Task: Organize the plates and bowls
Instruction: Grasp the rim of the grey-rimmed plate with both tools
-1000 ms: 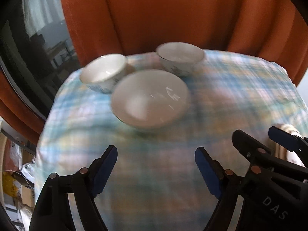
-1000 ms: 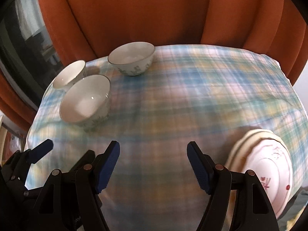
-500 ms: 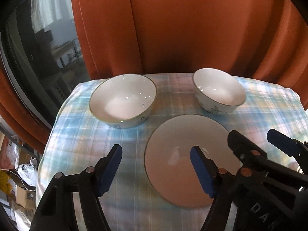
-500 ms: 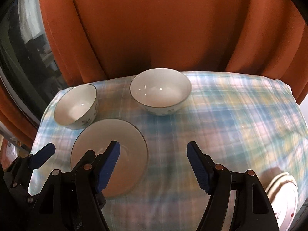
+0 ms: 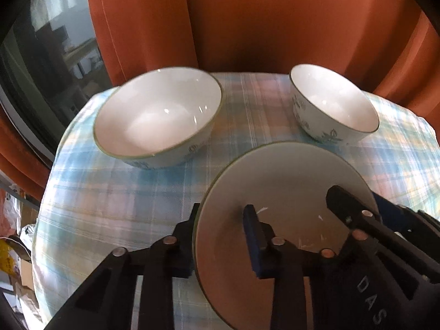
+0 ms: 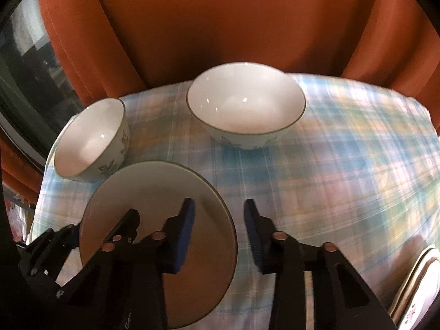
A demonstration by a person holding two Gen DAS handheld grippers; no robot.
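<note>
Behind everything, an orange curtain [image 5: 275,22], hanging down to the far edge of the counter [image 5: 115,198]. Under a plaid cloth in blue, green and pink, so nothing visible of the counter's own top.

Nearest, and filling the low part of both wrist views, the near bowl [image 5: 283,181]: white inside, thin green rim, seen almost from above. Likely chosen first because closest to reach and wide enough for a two-sided hold.

Behind the near bowl and to its left, the left bowl [image 5: 156,115], upright, empty, leaf pattern on its outer wall. Behind the near bowl and to its right, the right bowl [image 5: 332,104], same pattern, also upright and empty. Both apart from the near bowl and from each other, untouched.

Well to the right of the near bowl, at the counter's edge, a stack of plates [image 6: 420,288] with red decoration, only partly in view. Probably already sorted.

On the near bowl's left rim, the left hand-held gripper [image 5: 222,209]: just closed to a narrow gap, one finger outside the wall, one inside, clamped on the rim. On the near bowl's right rim, the right hand-held gripper [image 6: 218,202]: just been closing too, narrow, rim between its fingers, yet no telling whether the pads already bite. Opposite holds, presumably to lift level without tipping. Judged stage: start of the first lift, nesting of the bowls not yet begun.
</note>
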